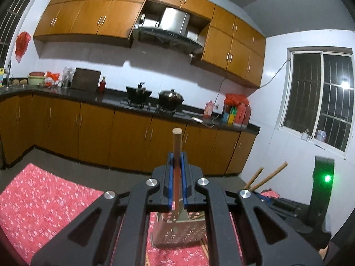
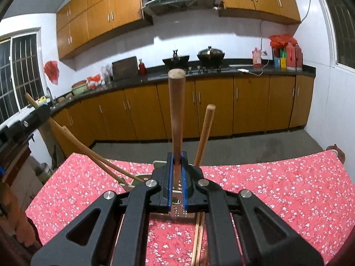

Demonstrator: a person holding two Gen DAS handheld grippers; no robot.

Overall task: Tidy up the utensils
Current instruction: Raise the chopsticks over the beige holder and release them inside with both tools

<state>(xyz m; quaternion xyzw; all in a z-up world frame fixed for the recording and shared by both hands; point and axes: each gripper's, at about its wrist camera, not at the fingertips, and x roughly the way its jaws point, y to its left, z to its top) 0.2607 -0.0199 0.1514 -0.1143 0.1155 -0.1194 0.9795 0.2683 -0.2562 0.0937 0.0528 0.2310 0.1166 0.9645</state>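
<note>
My left gripper [image 1: 176,159] is shut on the wooden handle of a metal spatula [image 1: 176,146], held upright with its blade down over a perforated metal utensil holder [image 1: 177,232] on the red floral tablecloth [image 1: 44,204]. My right gripper [image 2: 176,158] is shut on another wooden-handled utensil [image 2: 176,110], upright above the same holder [image 2: 177,212]. A second wooden handle [image 2: 205,133] leans in the holder to the right. Chopsticks [image 2: 93,153] slant into the holder from the left. More chopsticks [image 2: 198,239] lie on the cloth beneath the right gripper.
The table under the red floral cloth [image 2: 277,199] ends at a far edge, with grey floor beyond. Wooden cabinets and a dark counter [image 2: 221,73] with woks line the back wall. In the left wrist view the other gripper's body with a green light [image 1: 326,178] is at right.
</note>
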